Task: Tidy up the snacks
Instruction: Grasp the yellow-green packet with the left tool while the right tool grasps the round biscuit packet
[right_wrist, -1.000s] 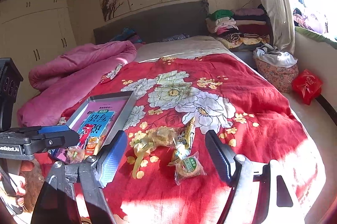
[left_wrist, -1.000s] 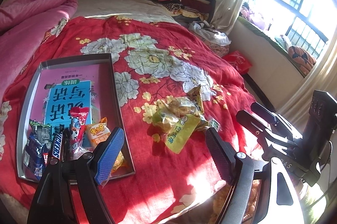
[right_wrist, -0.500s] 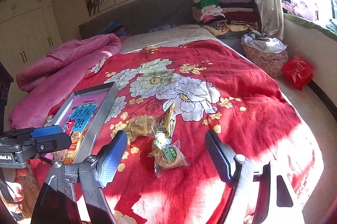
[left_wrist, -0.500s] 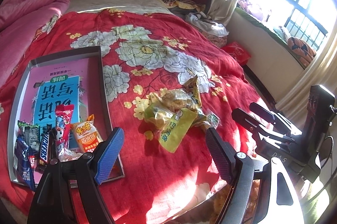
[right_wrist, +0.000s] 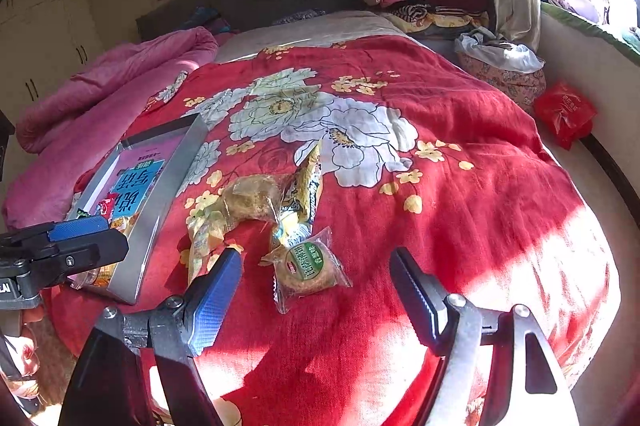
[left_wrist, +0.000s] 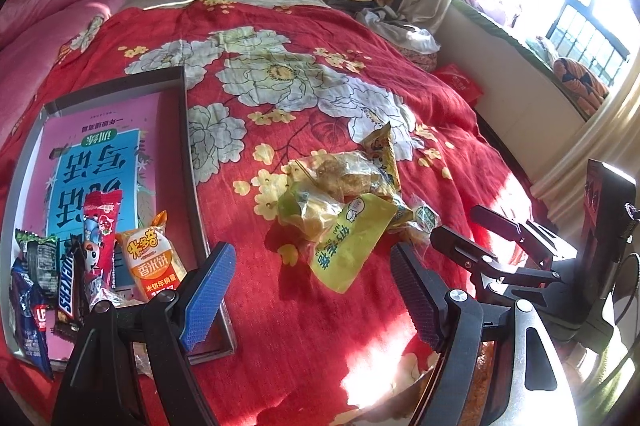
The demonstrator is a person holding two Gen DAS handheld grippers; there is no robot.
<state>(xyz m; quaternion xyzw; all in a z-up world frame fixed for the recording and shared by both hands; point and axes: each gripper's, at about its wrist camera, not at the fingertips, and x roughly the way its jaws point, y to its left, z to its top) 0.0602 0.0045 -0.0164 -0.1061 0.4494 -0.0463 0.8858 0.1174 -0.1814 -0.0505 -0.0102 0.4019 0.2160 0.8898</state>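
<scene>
Red floral bedspread [left_wrist: 320, 37] covers the bed, and both tools hang over its near edge with jaws spread wide and nothing between them. From the left tool [left_wrist: 312, 290], a loose heap of snack packets [left_wrist: 340, 193] lies just beyond its tips at about twelve o'clock, a yellow wrapper [left_wrist: 348, 242] nearest. At its ten o'clock sits a grey tray [left_wrist: 188, 145] holding a pink book [left_wrist: 96, 153] and several packets already gathered at the near end, among them an orange rice-cracker pack [left_wrist: 152, 262]. From the right tool [right_wrist: 316, 298], a round cake in clear wrap [right_wrist: 306, 266] lies on the bedspread just ahead, between the fingers' line of sight, untouched. The other packets [right_wrist: 256, 201] lie a little further, toward eleven o'clock.
</scene>
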